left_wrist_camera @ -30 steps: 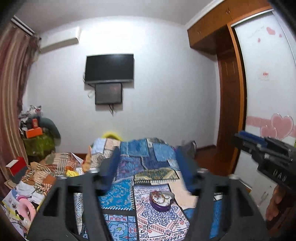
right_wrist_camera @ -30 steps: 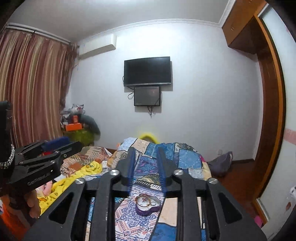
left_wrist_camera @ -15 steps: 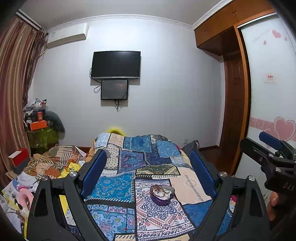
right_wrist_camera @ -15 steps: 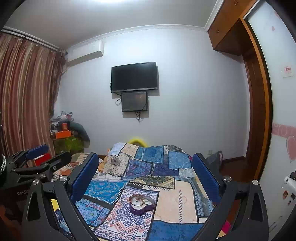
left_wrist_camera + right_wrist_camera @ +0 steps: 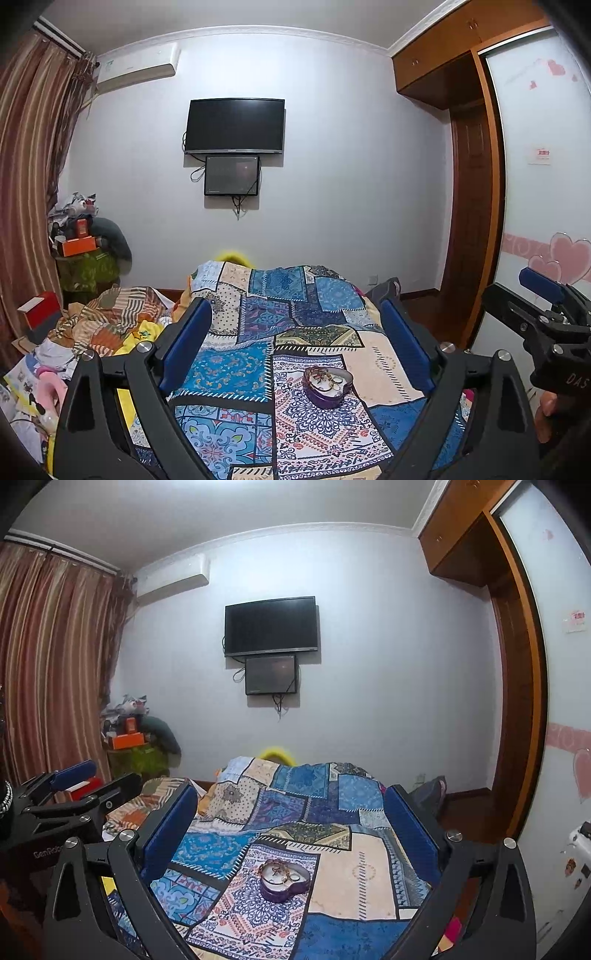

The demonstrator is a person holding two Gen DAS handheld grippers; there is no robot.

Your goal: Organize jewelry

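A purple heart-shaped jewelry box (image 5: 327,384) sits open on the patchwork bedspread (image 5: 229,373), with gold bracelets and rings inside. It also shows in the right wrist view (image 5: 283,880). My left gripper (image 5: 295,336) is open and empty, held well above and short of the box. My right gripper (image 5: 290,823) is open and empty too, also above the bed with the box between its fingers in view. Each gripper shows at the edge of the other's view: the right one (image 5: 543,306), the left one (image 5: 74,786).
A pile of clothes and clutter (image 5: 96,325) lies left of the bed. A TV (image 5: 235,125) hangs on the far wall. Striped curtains (image 5: 48,672) are on the left, a wooden wardrobe and door (image 5: 472,221) on the right.
Both grippers opened wide from a narrower or shut stance and rose and tilted up, so more of the room and bed shows. The box has not moved.
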